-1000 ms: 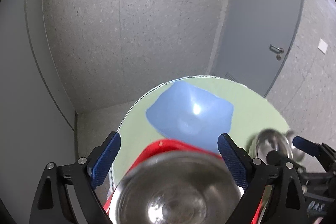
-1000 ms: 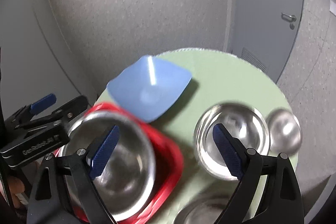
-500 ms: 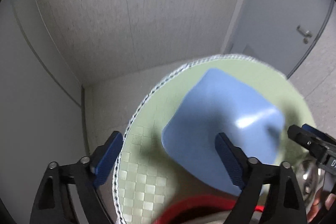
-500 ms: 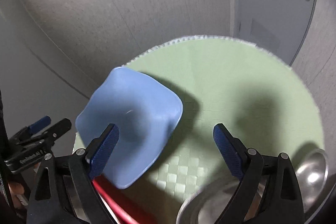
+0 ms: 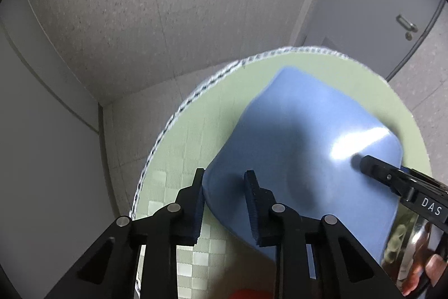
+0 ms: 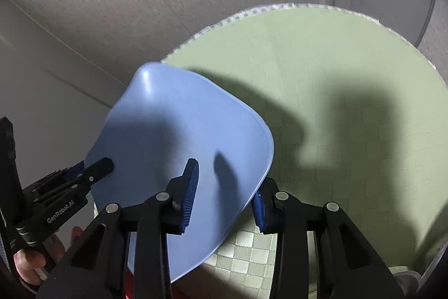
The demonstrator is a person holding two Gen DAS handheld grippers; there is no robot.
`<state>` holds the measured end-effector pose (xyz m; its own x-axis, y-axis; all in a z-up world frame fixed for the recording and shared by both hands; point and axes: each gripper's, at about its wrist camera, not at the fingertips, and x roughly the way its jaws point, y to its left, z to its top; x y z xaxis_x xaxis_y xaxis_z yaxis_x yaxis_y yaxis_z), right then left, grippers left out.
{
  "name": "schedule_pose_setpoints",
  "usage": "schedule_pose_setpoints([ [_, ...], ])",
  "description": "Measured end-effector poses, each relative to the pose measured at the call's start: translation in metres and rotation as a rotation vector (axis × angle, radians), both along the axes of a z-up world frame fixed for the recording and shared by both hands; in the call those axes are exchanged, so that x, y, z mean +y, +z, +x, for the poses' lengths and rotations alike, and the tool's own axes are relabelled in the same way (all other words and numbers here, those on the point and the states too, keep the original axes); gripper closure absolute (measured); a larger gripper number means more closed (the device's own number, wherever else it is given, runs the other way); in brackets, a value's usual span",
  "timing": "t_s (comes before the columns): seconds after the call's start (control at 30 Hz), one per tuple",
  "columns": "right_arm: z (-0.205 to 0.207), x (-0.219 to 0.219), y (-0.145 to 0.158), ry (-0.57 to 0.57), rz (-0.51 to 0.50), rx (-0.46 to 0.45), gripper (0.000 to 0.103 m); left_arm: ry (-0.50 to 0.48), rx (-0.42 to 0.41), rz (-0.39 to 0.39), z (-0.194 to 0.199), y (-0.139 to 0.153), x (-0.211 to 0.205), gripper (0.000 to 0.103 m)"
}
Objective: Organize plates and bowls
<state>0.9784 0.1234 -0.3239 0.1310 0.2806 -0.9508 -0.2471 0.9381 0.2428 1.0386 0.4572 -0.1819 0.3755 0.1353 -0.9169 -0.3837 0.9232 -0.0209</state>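
Here, notes run from the cameras outward.
Left hand-held gripper [image 5: 224, 203]: pads drawn in on the near-left rim of the blue bowl [image 5: 302, 159]; one pad outside the wall, the other inside, pinching it.
Right hand-held gripper [image 6: 226, 195]: likewise clamped on the blue bowl [image 6: 179, 147], at its right rim; left pad lay on the inner face, right pad sat under the outer edge.
Cross view: the right hand-held gripper's tip [image 5: 392, 181] showed in the left wrist view at the bowl's far right edge; the left one [image 6: 84, 175] showed in the right wrist view at the bowl's left edge.
Blue bowl: squarish, rounded corners, held tilted between both tools above the near-left part of the counter [image 6: 350, 102]; whether it touched the surface could not be told.
Red dish [image 5: 249, 293]: only a sliver seen below the bowl, at the frame's bottom edge.
Steel bowl [image 5: 403, 237]: shiny, partly visible at lower right in the left wrist view, behind the right tool.
Counter: round, covered in pale green chequered cloth with a white stitched border [image 5: 196, 94]; dark shadows fell across it.
Background: speckled grey wall [image 5: 140, 4]; grey door with a lever handle [image 5: 406, 24] at far right.
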Motion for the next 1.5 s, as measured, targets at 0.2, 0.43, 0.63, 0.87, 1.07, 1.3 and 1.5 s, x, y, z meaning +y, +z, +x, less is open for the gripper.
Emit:
schedule_pose_setpoints([
  [0.2,-0.010,0.001,0.043,0.004,0.026,-0.139,0.068,-0.030,-0.143,0.025,-0.013,0.032,-0.007,0.080],
  [0.43,-0.065,0.003,0.109,-0.036,0.025,-0.258,0.068,-0.136,-0.250,0.016,-0.059,0.064,-0.013,0.080],
  [0.63,-0.139,0.012,0.133,-0.114,-0.004,-0.307,0.068,-0.244,-0.272,0.020,-0.120,0.069,-0.008,0.079],
  [0.87,-0.221,0.026,0.126,-0.177,-0.066,-0.315,0.068,-0.324,-0.245,0.008,-0.190,0.056,0.011,0.079],
  [1.07,-0.263,0.023,0.111,-0.204,-0.125,-0.315,0.068,-0.378,-0.222,0.008,-0.233,0.051,0.008,0.079],
  [1.3,-0.281,0.021,0.096,-0.209,-0.171,-0.333,0.065,-0.375,-0.221,-0.009,-0.238,0.037,0.002,0.077],
  [1.5,-0.291,0.015,0.092,-0.223,-0.155,-0.323,0.058,-0.319,-0.258,-0.020,-0.251,0.038,0.003,0.069],
])
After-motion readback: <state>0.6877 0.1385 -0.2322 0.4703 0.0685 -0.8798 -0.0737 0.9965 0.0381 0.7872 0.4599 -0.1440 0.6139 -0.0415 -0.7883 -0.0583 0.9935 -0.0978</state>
